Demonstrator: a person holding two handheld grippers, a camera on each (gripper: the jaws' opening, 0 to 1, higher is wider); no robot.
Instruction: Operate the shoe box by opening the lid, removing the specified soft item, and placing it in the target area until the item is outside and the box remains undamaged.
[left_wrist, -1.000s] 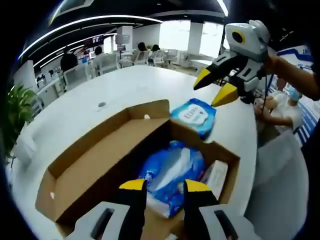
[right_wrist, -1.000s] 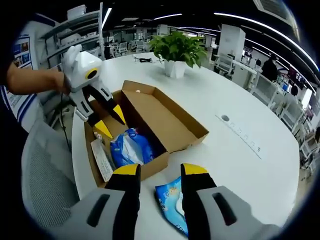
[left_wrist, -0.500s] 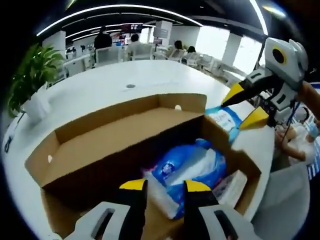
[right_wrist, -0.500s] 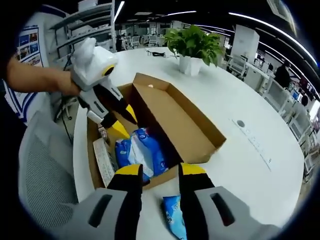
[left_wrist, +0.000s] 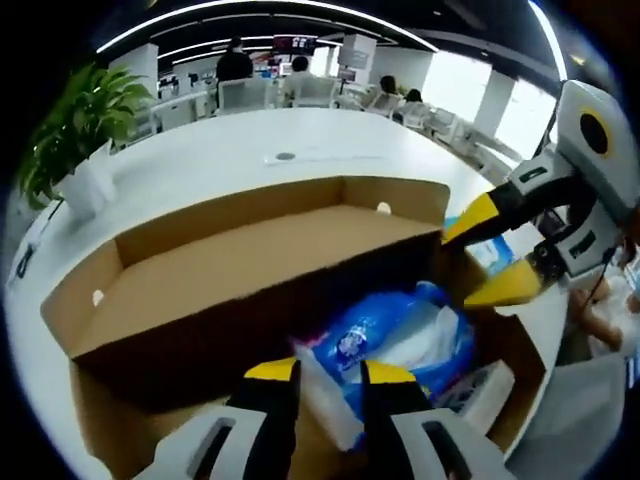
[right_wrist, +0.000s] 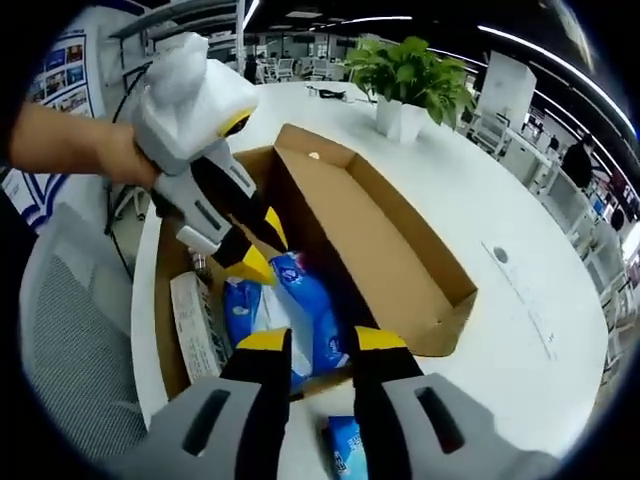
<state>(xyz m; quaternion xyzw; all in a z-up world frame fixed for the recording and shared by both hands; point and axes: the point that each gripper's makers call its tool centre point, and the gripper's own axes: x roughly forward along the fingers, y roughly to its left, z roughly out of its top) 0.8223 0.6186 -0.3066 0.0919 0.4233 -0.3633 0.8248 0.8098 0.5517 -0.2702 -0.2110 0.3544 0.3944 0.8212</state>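
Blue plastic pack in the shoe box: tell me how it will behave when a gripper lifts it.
The blue plastic pack looks wrinkled and puffy, so it will probably sag and deform rather than stay stiff. Its glossy film may slip between the jaws. It seems light for its bulk, so the shoe box should stay put.

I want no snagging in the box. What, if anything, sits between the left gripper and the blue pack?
Nothing visible does. The lid is folded back, and the left gripper hangs open right over the blue pack inside the shoe box.

Shoe box (right_wrist: 400, 270) top open; left gripper (right_wrist: 258, 250) inside, lid (left_wrist: 250, 260) probably blocks far side.
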